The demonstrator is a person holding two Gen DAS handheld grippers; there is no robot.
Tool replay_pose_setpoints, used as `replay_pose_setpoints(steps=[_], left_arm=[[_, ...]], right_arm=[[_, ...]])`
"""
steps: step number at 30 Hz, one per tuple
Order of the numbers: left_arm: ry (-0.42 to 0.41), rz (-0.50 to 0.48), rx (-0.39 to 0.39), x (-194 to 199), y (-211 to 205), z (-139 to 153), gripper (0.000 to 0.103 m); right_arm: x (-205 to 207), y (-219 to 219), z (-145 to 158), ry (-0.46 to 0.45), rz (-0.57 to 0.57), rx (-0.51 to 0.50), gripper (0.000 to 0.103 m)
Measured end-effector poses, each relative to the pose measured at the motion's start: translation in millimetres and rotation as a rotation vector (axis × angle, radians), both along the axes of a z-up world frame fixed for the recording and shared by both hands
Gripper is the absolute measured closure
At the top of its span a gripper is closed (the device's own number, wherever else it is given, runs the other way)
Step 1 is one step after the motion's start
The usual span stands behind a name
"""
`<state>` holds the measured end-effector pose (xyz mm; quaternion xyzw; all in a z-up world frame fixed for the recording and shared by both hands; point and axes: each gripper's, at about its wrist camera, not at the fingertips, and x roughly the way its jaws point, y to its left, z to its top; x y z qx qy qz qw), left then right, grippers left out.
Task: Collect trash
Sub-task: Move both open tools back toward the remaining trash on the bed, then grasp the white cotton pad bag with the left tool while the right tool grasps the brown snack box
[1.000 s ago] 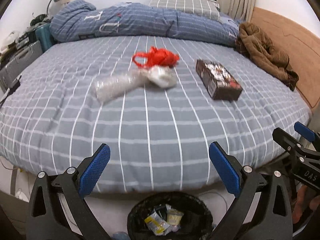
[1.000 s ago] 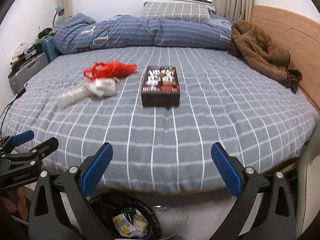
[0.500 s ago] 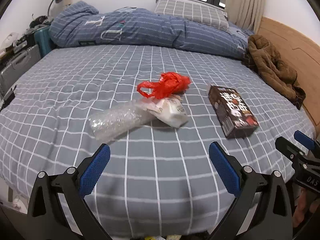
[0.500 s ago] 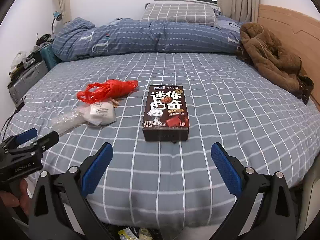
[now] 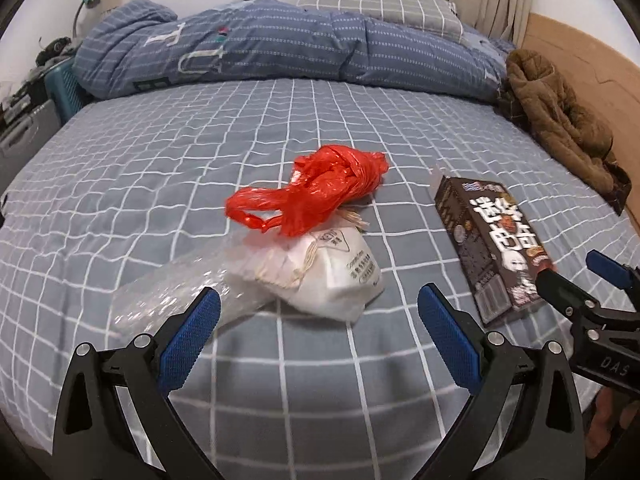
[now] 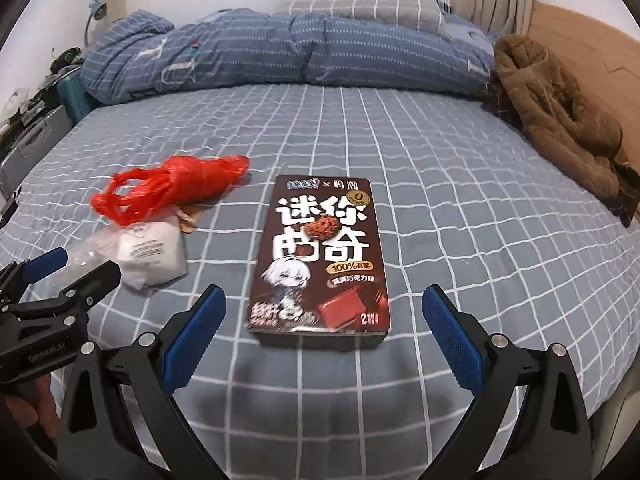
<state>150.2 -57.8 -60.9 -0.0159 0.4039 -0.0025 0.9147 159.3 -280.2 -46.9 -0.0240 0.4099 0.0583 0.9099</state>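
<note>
A crumpled red plastic bag (image 5: 320, 190) (image 6: 176, 184) lies on the grey checked bed sheet. Against its near side rests a white packet (image 5: 332, 274) (image 6: 150, 254), with clear bubble wrap (image 5: 176, 300) to the left. My left gripper (image 5: 318, 332) hovers open just short of the white packet, nothing between its blue pads. A dark brown snack box (image 6: 320, 256) (image 5: 496, 248) lies flat to the right. My right gripper (image 6: 320, 330) is open, its fingers on either side of the box's near end without touching it.
A rolled blue duvet (image 5: 280, 52) and a checked pillow (image 6: 360, 0) lie along the far side of the bed. A brown jacket (image 6: 560, 120) is heaped by the wooden headboard (image 5: 580, 56) at right. Cases and clutter (image 6: 36, 128) stand beside the bed at left.
Both grippers have moved forward over the bed toward the trash. The black bin below the bed edge has dropped out of view. Nothing on the sheet has shifted.
</note>
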Motion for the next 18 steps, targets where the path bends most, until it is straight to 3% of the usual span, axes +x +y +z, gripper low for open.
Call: replay_pose_setpoints(steps=[13, 18], left_arm=[[-0.006, -0.006, 0.120, 39.8, -31.1, -23.4, 0.008], [0.012, 0.004, 0.151, 48.2, -34.5, -35.8, 0.016]], right_arm=[[20.2, 6.5, -18.6, 0.061, 0.008, -0.013, 0.008], [22.1, 8.3, -24.8, 0.079, 0.003, -0.006, 0.008]])
